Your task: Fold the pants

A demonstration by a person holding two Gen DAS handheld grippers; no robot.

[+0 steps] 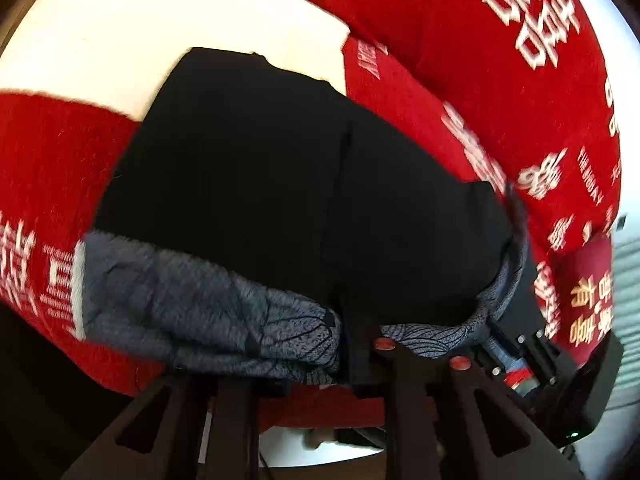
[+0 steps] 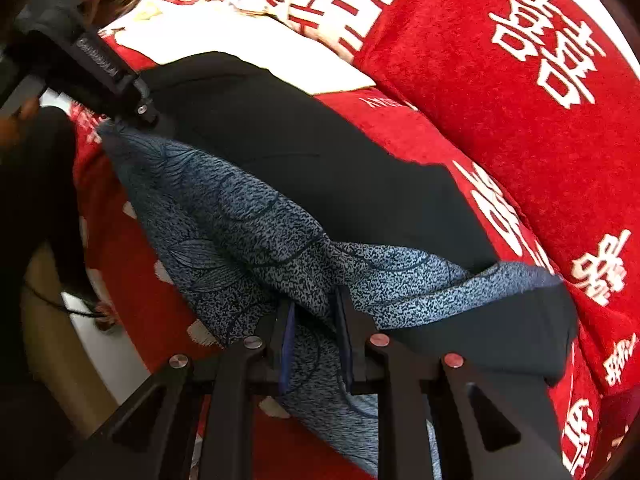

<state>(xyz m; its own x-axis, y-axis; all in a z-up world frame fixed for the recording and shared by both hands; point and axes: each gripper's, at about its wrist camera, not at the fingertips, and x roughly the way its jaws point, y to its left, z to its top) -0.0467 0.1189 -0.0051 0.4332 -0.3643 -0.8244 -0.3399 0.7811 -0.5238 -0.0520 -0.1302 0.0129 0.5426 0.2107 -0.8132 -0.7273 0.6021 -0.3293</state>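
One pair of black pants (image 1: 248, 168) with a blue-grey patterned lining (image 2: 256, 216) lies spread across a red plush blanket printed with white characters (image 2: 500, 60) on a bed, its far end reaching a single cream panel of that blanket (image 1: 120, 28). Two grippers work its near edge: the right gripper (image 2: 316, 308) has its jaws clenched on a bunched fold of lining, while the left gripper (image 1: 352, 344) pinches the lining edge beside it, jaws nearly closed.
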